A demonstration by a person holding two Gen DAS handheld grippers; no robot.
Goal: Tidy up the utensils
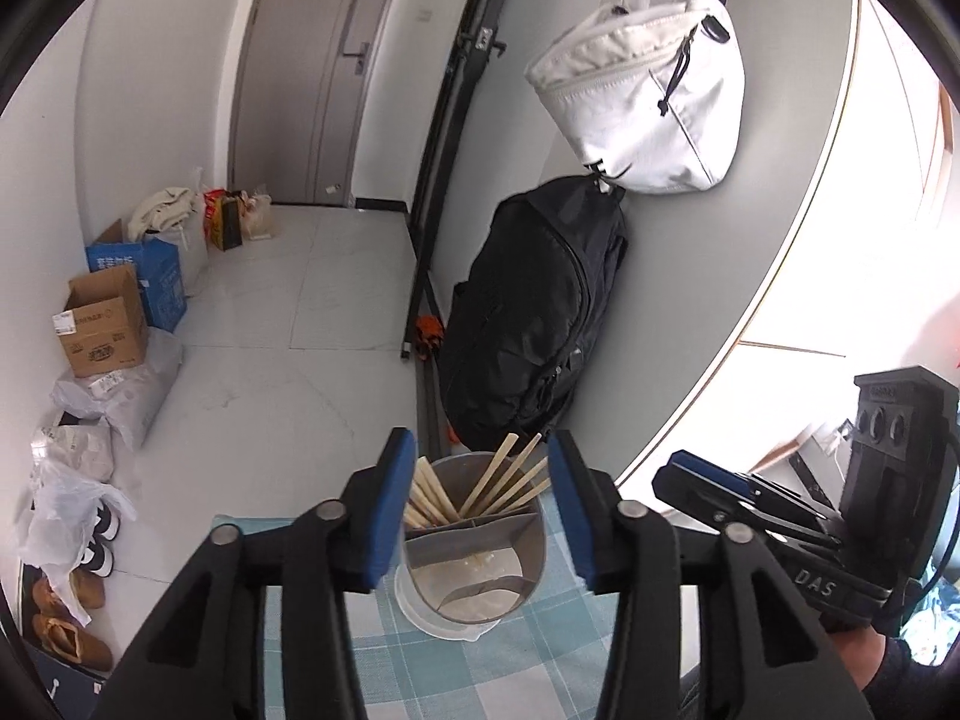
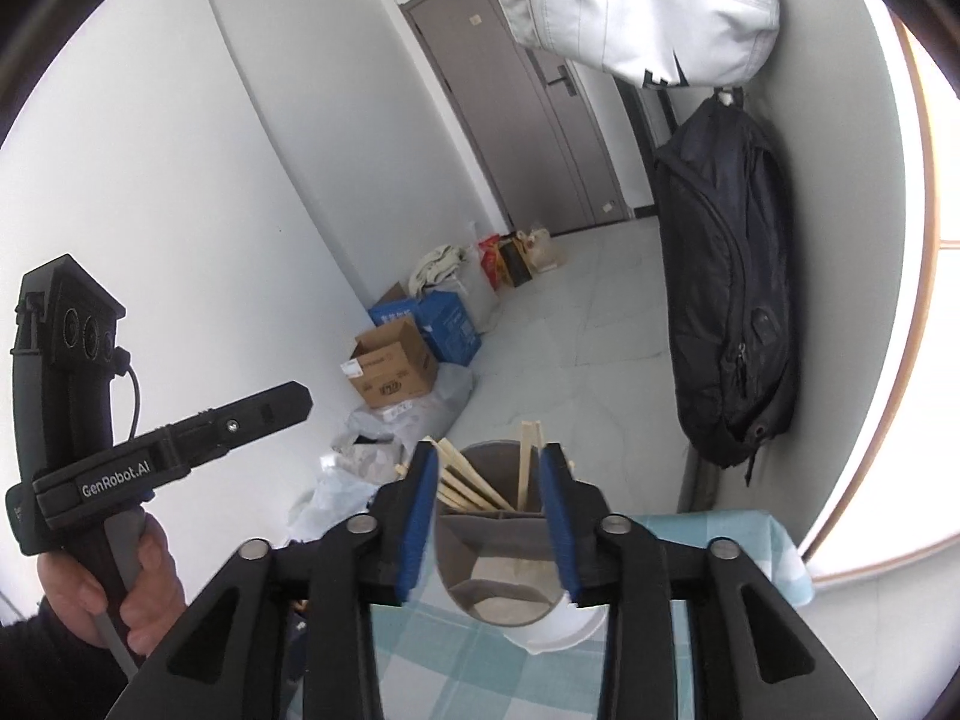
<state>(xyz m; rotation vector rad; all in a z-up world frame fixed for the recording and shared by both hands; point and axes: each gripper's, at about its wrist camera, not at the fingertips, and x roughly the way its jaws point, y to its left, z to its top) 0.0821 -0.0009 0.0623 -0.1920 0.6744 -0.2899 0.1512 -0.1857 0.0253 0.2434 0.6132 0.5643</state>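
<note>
A grey, divided utensil holder stands on a white saucer on a blue checked tablecloth. Several wooden chopsticks lean in its back compartments; the front compartment looks bare. My left gripper hovers just before the holder, its blue pads apart with nothing between them. My right gripper shows at the right. In the right wrist view the holder and chopsticks show through the gap of the right gripper, open and empty. The left gripper is at the left, held by a hand.
The holder is near the table's far edge, with floor beyond. A black backpack and a white bag hang on the wall at right. Cardboard boxes, plastic bags and shoes line the left wall. A grey door is at the back.
</note>
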